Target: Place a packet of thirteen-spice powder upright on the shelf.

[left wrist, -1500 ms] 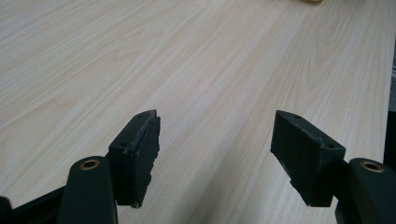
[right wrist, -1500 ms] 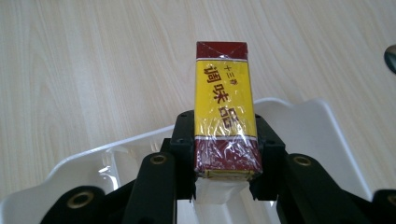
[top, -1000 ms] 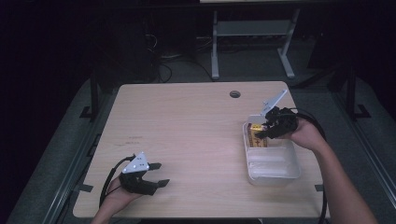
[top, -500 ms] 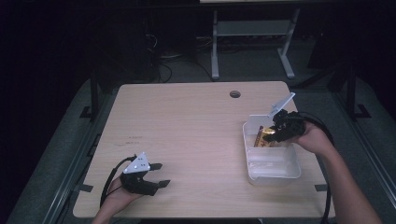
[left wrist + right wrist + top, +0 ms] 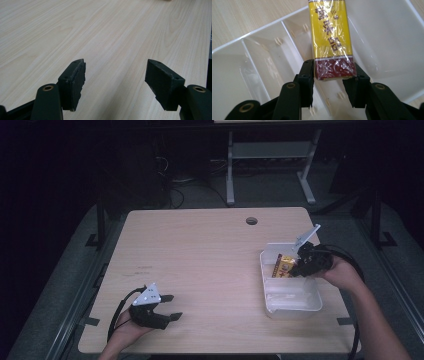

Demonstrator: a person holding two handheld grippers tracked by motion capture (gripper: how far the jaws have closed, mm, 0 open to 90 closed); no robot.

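Observation:
A yellow packet (image 5: 330, 40) with a dark red end and clear wrap hangs over a white divided tray (image 5: 262, 75). My right gripper (image 5: 332, 80) is shut on its red end, one jaw on each side. From the high view, the packet (image 5: 284, 266) sits at the far end of the tray (image 5: 292, 295), with the right gripper (image 5: 296, 269) just to its right. My left gripper (image 5: 172, 307) rests near the table's front left, open. Nothing lies between its jaws (image 5: 115, 82), just bare wood.
The tray has several compartments, with thin walls under the packet. The light wood table (image 5: 200, 250) has a round cable hole (image 5: 251, 220) at the back. A metal stand (image 5: 270, 155) is on the dark floor behind.
My right gripper has shifted a little to the right and nearer over the tray, carrying the yellow packet with it. The left gripper has stayed put.

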